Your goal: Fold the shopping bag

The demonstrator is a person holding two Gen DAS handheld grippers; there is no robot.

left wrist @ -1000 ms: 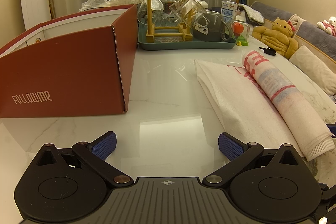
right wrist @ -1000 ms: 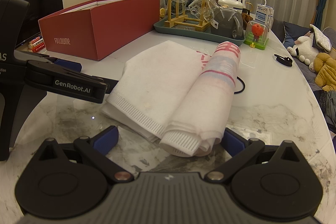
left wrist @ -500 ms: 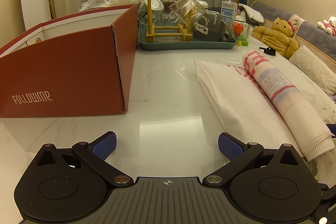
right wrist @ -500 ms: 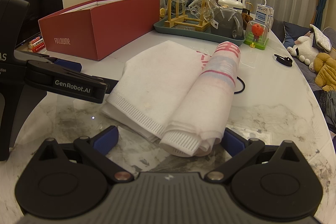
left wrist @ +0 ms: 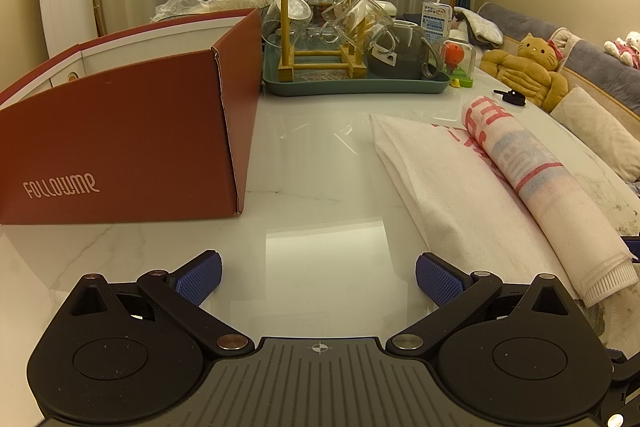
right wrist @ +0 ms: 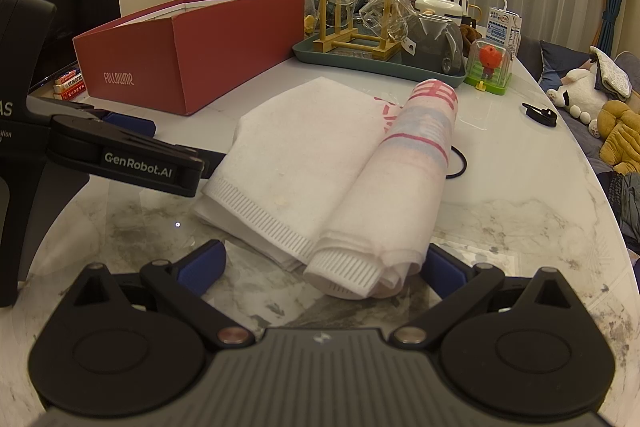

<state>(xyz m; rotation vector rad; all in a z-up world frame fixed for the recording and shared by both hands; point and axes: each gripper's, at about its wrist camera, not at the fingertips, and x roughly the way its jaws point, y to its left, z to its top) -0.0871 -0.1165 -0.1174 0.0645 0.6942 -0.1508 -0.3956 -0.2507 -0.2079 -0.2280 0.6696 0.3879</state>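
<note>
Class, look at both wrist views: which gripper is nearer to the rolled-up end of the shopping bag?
Right. The right gripper is open with the shopping bag's rolled end between its fingers; the left gripper is open over bare table beside the bag's flat edge.

Shopping bag (right wrist: pixel 320 163): white, red characters and a pale blue band with red stripes on the rolled part. Box (left wrist: pixel 120 143): dark red, pale "FOLLOWME" lettering; tray (left wrist: pixel 352 87): teal. Worktop (right wrist: pixel 520 195): white marble with grey veining; gripper pads (left wrist: pixel 198 277): blue.
</note>
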